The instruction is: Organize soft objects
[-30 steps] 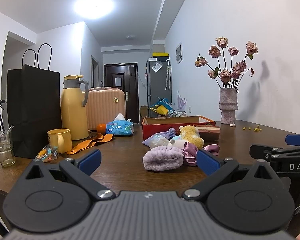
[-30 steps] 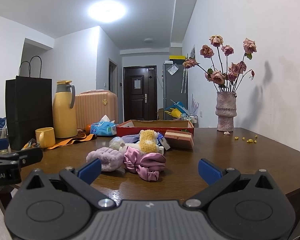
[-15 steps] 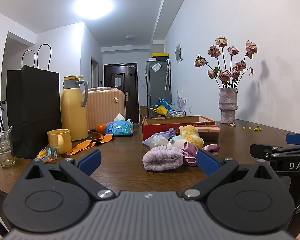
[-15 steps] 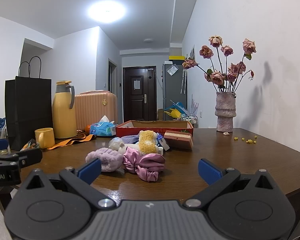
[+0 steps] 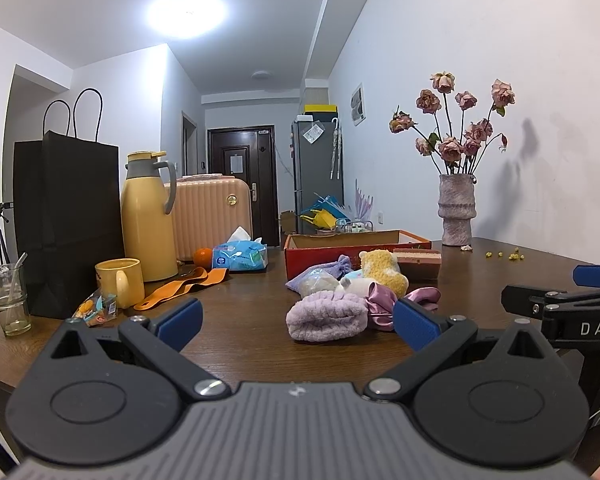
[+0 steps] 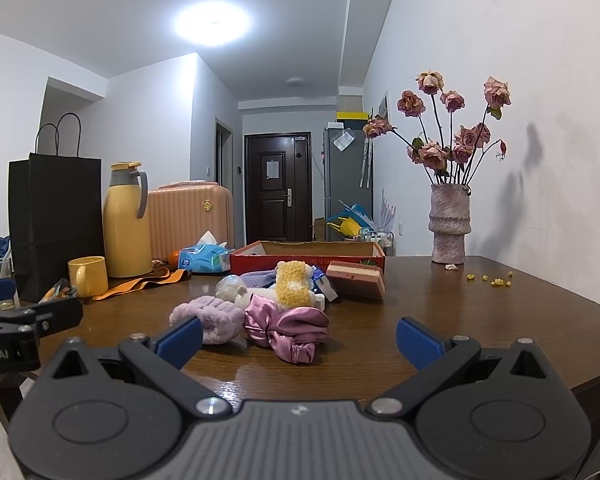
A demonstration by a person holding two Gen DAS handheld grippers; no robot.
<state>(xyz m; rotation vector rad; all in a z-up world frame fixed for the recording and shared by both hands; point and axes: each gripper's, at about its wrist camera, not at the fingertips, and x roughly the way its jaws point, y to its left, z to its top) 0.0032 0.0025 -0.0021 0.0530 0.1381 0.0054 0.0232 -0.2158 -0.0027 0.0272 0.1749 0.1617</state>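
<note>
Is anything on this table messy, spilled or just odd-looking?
Yes. The soft things lie heaped in front of the red box, not in it. Small yellow bits are scattered on the table right of the vase, whose roses look wilted; a fallen petal lies at its foot.

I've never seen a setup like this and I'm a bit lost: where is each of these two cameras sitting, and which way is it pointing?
Left wrist view: sits on the left gripper, looking forward over the wooden table at the lavender plush headband; its own open blue-tipped fingers show, with the other gripper at right.
Right wrist view: sits on the right gripper, facing the pink satin scrunchie; its open fingers show, with the other gripper at left.
Shared: the soft pile, red cardboard box, vase of dried roses, yellow thermos jug.
</note>
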